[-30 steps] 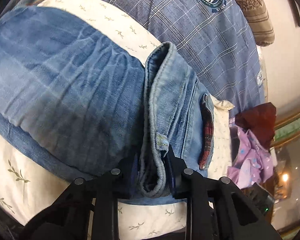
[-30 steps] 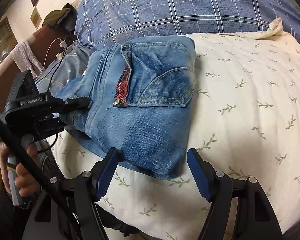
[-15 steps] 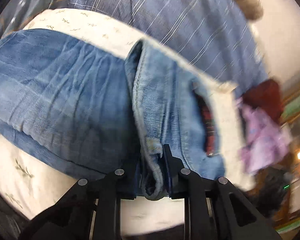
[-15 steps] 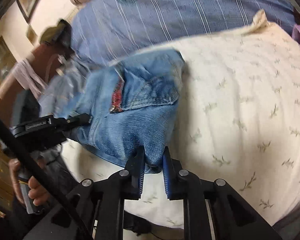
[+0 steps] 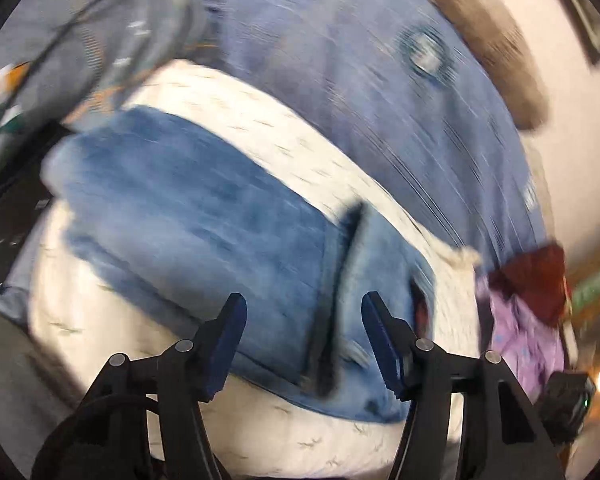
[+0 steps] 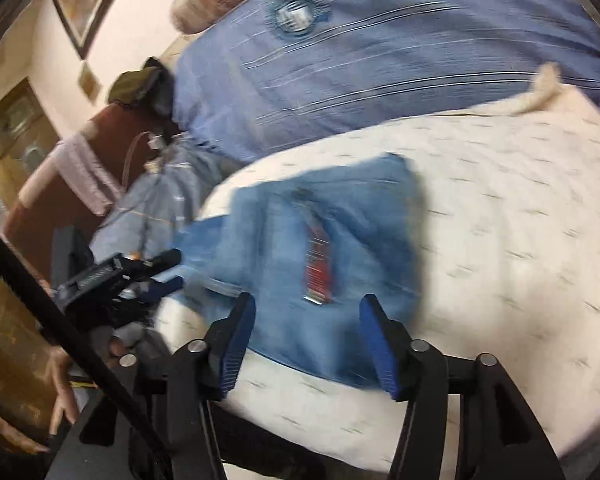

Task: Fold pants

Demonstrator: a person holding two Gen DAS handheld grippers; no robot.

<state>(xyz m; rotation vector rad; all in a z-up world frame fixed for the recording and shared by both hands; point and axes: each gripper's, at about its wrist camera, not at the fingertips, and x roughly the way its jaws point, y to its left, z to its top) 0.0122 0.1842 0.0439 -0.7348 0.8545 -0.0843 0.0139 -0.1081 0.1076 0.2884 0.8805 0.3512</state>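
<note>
The blue jeans (image 5: 204, 216) lie folded in a compact bundle on the cream leaf-print pillow (image 5: 260, 124). My left gripper (image 5: 300, 320) is open and empty, its fingers spread above the waistband fold. In the right wrist view the jeans (image 6: 312, 232) show a red-lined pocket. My right gripper (image 6: 306, 320) is open and empty over the near edge of the jeans. The left gripper (image 6: 156, 268) shows there at the jeans' left side. Both views are motion-blurred.
A blue plaid quilt (image 5: 380, 80) lies behind the pillow, with a brown pillow (image 5: 488, 24) beyond. Purple and red clothes (image 5: 528, 312) sit at the right. A brown chair with a pink cloth (image 6: 72, 168) stands at the left.
Both grippers have let go of the jeans and opened. Both have pulled back, and the jeans now lie free on the pillow.
</note>
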